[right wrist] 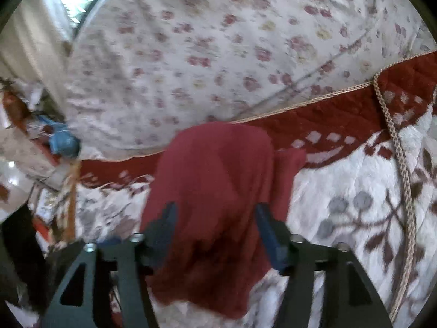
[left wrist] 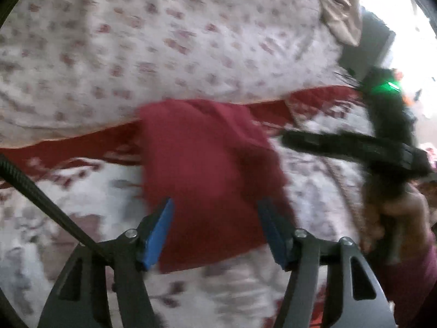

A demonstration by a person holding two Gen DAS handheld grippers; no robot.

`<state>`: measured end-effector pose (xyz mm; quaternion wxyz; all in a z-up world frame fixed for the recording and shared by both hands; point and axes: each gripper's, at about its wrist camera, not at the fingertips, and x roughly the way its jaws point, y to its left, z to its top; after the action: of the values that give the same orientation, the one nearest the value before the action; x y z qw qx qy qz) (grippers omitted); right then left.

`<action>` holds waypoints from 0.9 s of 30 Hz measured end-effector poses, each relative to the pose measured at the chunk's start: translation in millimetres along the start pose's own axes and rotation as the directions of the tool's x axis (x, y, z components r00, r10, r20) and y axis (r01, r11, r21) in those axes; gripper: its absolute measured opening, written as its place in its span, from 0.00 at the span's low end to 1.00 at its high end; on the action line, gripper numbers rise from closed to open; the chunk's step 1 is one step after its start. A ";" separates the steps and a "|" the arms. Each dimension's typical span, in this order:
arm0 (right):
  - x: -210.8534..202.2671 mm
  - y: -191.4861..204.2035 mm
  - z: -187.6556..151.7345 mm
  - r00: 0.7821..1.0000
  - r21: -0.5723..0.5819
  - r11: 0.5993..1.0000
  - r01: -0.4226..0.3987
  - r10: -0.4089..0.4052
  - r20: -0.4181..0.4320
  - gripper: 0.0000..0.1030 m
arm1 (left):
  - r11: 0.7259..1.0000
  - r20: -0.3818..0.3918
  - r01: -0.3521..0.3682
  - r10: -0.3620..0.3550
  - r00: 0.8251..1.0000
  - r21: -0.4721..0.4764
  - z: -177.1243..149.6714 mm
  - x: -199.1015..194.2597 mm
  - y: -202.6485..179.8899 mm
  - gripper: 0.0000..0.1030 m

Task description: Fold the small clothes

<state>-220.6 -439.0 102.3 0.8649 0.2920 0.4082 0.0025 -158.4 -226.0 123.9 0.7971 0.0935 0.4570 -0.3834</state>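
Observation:
A dark red folded garment (left wrist: 207,175) lies on the patterned blanket on the bed; it also shows in the right wrist view (right wrist: 215,191). My left gripper (left wrist: 215,205) is open, its blue pads (left wrist: 161,229) spread wide above the garment's near edge, holding nothing. My right gripper (right wrist: 214,210) is open too, hovering over the garment's near part, empty. In the left wrist view the right gripper's black body (left wrist: 355,147) reaches in from the right, held by a hand (left wrist: 396,213). Both views are blurred.
A white and red leaf-patterned blanket (right wrist: 355,191) with a red quilted border (right wrist: 341,114) and cord trim covers the bed. A floral sheet (left wrist: 164,41) lies beyond it. Beige cloth (left wrist: 338,5) lies at the far right; clutter and a blue object (right wrist: 62,142) sit at the left.

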 end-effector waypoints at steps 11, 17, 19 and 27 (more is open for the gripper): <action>59.1 0.7 -39.8 0.992 0.164 0.986 -0.024 0.043 -0.115 0.77 | 0.992 -0.072 -0.059 0.051 0.996 -0.108 -13.5 18.3 27.2 0.61; 24.5 22.5 -33.7 0.995 -0.062 0.993 0.101 -0.101 0.006 0.18 | 0.991 -0.067 -0.066 0.059 0.996 -0.116 -10.5 26.7 29.5 0.62; 18.3 26.7 -41.2 0.979 -0.134 0.970 0.203 -0.200 0.036 0.18 | 0.989 -0.060 -0.066 0.059 0.996 -0.133 -9.5 35.5 32.3 0.62; 2.7 -6.2 -39.1 0.989 -0.027 0.989 0.148 -0.147 0.035 0.70 | 0.987 -0.085 -0.100 0.090 0.992 -0.128 -13.5 66.3 42.4 0.66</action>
<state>-247.9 -423.8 77.9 0.8737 0.2482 0.4141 -0.0602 -118.6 -224.8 54.7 0.8002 0.0772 0.5077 -0.3099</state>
